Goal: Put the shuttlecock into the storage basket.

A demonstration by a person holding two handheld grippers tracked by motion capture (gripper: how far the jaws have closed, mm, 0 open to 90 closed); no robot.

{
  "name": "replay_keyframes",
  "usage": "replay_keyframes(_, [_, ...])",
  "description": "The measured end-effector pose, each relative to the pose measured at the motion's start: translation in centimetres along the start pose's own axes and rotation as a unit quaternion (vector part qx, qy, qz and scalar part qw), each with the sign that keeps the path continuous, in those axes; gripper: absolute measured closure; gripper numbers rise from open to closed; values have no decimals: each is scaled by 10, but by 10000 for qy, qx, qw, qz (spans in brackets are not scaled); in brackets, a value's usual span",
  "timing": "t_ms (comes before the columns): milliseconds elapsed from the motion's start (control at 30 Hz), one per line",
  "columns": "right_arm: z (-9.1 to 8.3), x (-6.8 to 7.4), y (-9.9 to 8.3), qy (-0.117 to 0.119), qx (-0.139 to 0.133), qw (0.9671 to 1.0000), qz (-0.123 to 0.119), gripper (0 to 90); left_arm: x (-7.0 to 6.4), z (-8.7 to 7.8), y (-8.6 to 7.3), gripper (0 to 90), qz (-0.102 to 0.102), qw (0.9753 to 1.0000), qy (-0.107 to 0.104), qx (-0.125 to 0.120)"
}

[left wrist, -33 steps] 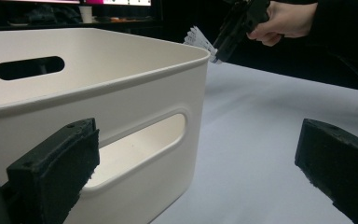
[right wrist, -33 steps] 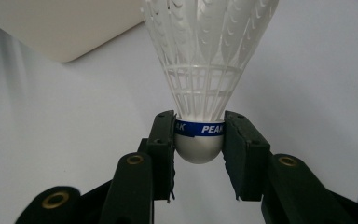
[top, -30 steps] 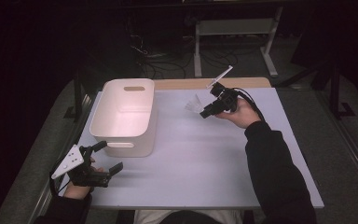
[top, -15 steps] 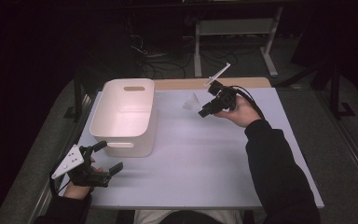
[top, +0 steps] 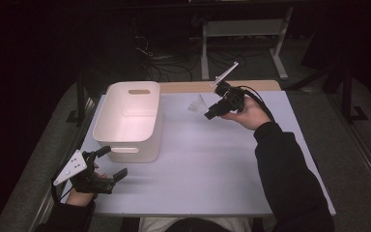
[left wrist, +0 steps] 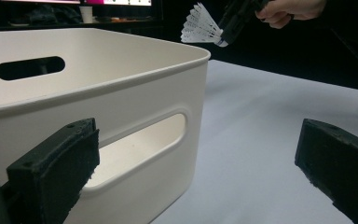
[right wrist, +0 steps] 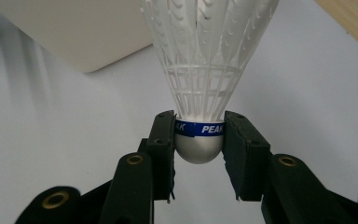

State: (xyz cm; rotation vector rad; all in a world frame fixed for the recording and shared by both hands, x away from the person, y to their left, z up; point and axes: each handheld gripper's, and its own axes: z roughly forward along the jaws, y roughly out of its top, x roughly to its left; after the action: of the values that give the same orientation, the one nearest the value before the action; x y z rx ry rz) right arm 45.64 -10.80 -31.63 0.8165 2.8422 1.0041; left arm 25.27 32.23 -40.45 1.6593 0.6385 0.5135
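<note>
The right claw [right wrist: 199,140] is gripping a white shuttlecock [right wrist: 207,60] by its rounded base, one jaw pressing on each side of the blue band that reads "PEAK", with the skirt fanning away from the jaws. In the high view this claw [top: 207,114] is being held above the worktop [top: 212,164] toward 1 o'clock, and the shuttlecock [top: 196,105] is sticking out from it toward 9 o'clock, in the air, a little way off from the white tub [top: 128,116]. The left claw [top: 111,164] is resting at 7 o'clock near the worktop's front edge, its jaws standing wide apart and holding nothing. In the left gripper view, the tub's handle slot [left wrist: 135,149] is sitting just past those jaws, and the shuttlecock [left wrist: 200,25] is hanging beyond the tub's rim.
</note>
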Motion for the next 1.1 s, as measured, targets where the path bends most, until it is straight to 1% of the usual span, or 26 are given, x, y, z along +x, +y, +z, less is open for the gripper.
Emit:
replay_keyframes(33, [-2, 2, 1, 3, -66, 10000, -11, 641, 0, 0, 0, 0, -3, 10000, 0, -2])
replay_keyframes(167, [-3, 3, 2, 29, -101, 9999, -33, 641, 0, 0, 0, 0, -2, 10000, -1, -1])
replay_keyframes(200, [-4, 7, 5, 85, -182, 9998, -45, 641, 0, 0, 0, 0, -13, 10000, -2, -1])
replay_keyframes(300, [-4, 10, 7, 128, -250, 9996, -87, 641, 0, 0, 0, 0, -15, 10000, 0, -3])
replay_keyframes(367, [-4, 10, 7, 128, -250, 9996, -87, 641, 0, 0, 0, 0, -15, 10000, 0, -3])
replay_keyframes(400, [-5, 15, 13, 132, -248, 9995, -153, 641, 0, 0, 0, 0, -12, 10000, 3, 4])
replay_keyframes(600, [-4, 23, 21, 151, -245, 9991, -306, 641, 0, 0, 0, 0, -4, 10000, 2, 3])
replay_keyframes(700, [-4, 25, 22, 157, -251, 9991, -312, 641, 0, 0, 0, 0, -6, 10000, 0, 0])
replay_keyframes(733, [-4, 28, 25, 162, -281, 9988, -355, 641, 0, 0, 0, 0, -10, 10000, 1, 0])
replay_keyframes(800, [-4, 29, 26, 179, -280, 9988, -356, 641, 0, 0, 0, 0, -10, 10000, 1, 0])
replay_keyframes(833, [-3, 33, 29, 216, -251, 9986, -409, 641, 0, 0, 0, 0, -5, 10000, -2, -1])
replay_keyframes(1033, [-2, 37, 33, 245, -272, 9981, -486, 641, 0, 0, 0, 0, -2, 10000, -3, -4])
replay_keyframes(1100, [-3, 39, 36, 270, -316, 9978, -508, 641, 0, 0, 0, 0, -4, 10000, -4, -1])
